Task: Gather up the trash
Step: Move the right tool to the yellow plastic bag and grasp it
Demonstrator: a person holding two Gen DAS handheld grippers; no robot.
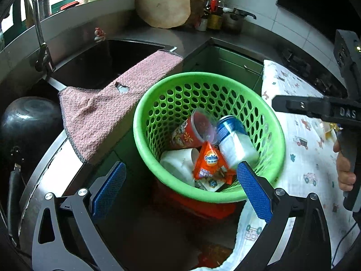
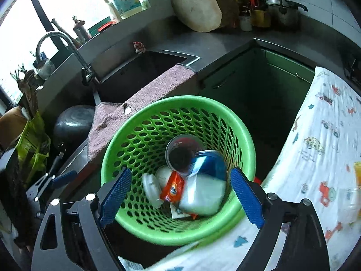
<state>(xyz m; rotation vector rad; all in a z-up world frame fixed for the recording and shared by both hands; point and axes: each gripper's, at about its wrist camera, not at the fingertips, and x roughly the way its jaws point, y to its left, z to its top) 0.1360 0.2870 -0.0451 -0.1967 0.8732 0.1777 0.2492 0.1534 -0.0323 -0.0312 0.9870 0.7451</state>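
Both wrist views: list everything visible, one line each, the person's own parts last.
basket: 1, green, perforated, centre
cup: 1, red, in basket
blue-and-white container: 1, in basket
Ovaltine packet: 1, orange, in basket
pink towel: 1, over sink edge
printed cloth: 1, white, right counter
faucet: 1, chrome
chopping block: 1, tan, back counter
left gripper: open, empty
right gripper: open, empty
hand: 1, right edge
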